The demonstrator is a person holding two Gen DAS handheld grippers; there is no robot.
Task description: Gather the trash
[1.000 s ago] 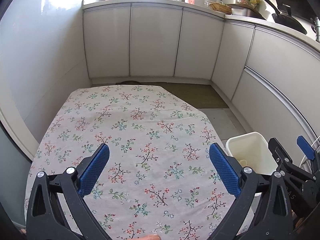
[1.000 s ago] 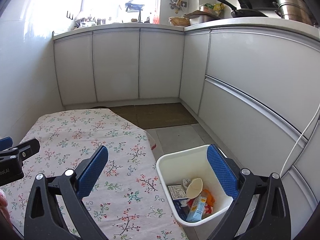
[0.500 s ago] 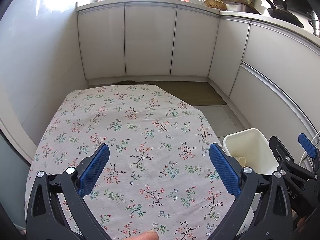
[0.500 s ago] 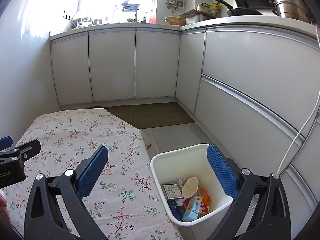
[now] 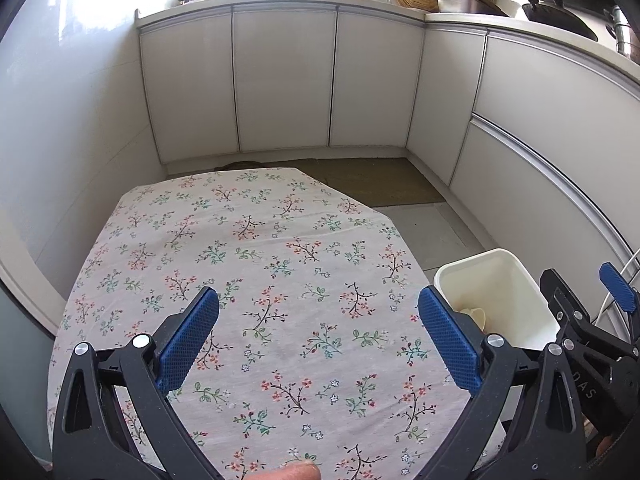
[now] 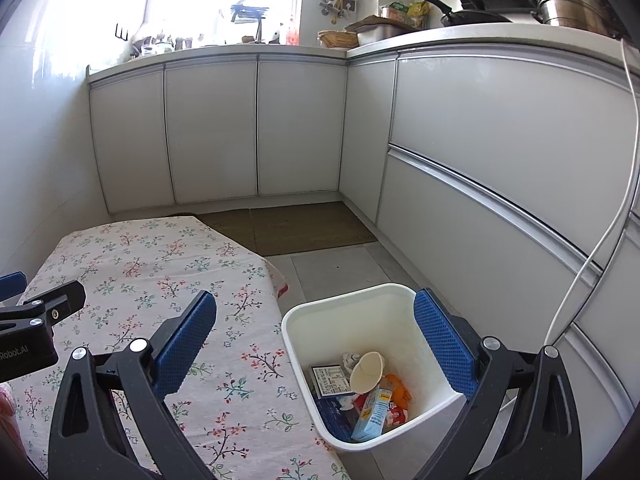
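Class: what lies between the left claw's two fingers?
Only bare floral tablecloth between the open left claw's fingers, seen in the left wrist view.

The tablecloth (image 5: 256, 264) is matt floral cloth, faintly creased. The bin (image 6: 320, 320) is smooth white plastic – paper cup (image 6: 366, 372) and glossy carton (image 6: 374, 414) inside. Cabinet doors (image 6: 212, 128) look glossy; gripper pads (image 5: 188, 338) are textured blue.
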